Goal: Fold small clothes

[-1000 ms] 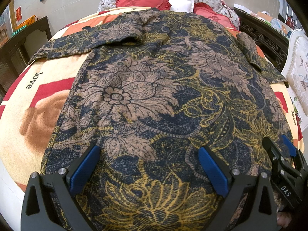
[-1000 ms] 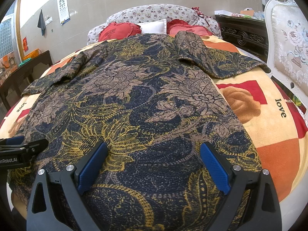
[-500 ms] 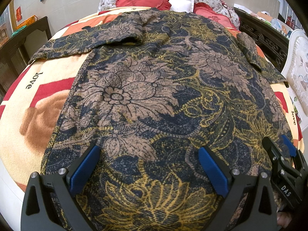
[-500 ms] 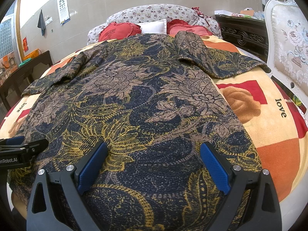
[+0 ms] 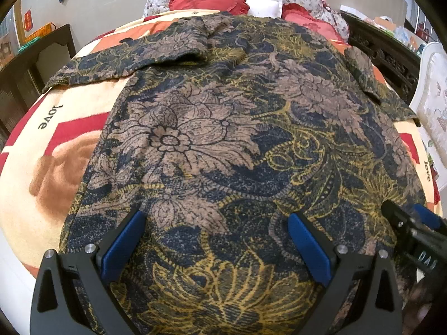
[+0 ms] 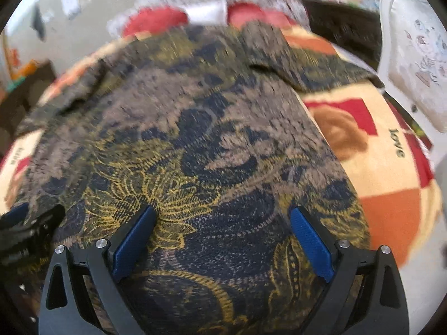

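A dark floral shirt (image 5: 223,128), navy with brown flowers and gold lines, lies spread flat on the bed, sleeves out to both sides. My left gripper (image 5: 215,231) is open over the hem, left of centre. My right gripper (image 6: 223,229) is open over the hem further right; that view is blurred, and the shirt (image 6: 195,139) fills it. Each gripper shows at the edge of the other's view: the right one (image 5: 410,223), the left one (image 6: 33,217). Neither holds cloth.
The bed has a cream, red and orange blanket (image 5: 47,150) with "love" print. Red and floral pillows (image 5: 209,0) lie at the head. Dark wooden furniture (image 5: 33,55) stands left, a carved dark piece (image 5: 385,55) and a white chair (image 6: 413,55) right.
The right wrist view has turned blurred and shifted, so the right gripper has started moving, tilting down and forward over the shirt. The left gripper has hardly moved. Both stay open.
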Action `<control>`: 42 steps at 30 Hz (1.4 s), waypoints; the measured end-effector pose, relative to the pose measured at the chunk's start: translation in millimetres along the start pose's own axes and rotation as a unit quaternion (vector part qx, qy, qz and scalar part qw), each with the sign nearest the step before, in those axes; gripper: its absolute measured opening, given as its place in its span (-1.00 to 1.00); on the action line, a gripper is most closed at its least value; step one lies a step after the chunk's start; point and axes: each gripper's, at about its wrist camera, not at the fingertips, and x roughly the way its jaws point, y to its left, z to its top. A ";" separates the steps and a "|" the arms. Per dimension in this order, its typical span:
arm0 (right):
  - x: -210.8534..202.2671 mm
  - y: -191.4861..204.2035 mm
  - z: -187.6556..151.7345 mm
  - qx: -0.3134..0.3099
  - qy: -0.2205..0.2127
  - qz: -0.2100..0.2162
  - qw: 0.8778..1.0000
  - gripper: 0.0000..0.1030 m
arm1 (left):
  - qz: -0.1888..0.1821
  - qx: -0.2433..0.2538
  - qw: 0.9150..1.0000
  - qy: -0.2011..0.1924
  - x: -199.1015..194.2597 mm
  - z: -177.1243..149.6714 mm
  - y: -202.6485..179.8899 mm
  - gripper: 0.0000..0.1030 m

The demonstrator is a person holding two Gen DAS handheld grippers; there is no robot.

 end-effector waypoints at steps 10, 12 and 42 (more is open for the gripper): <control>6.2 0.2 14.3 0.011 0.086 -0.012 0.996 0.93 | 0.001 0.001 1.000 0.000 -1.8 -0.6 -1.2 1.00; 6.6 0.7 12.9 0.009 0.083 -0.013 0.996 0.93 | 0.001 0.001 1.000 -0.001 -2.4 -0.5 0.0 1.00; 8.8 -1.7 8.5 0.008 0.055 -0.009 0.998 1.00 | 0.002 0.001 1.000 -0.003 -3.9 -2.2 -1.6 1.00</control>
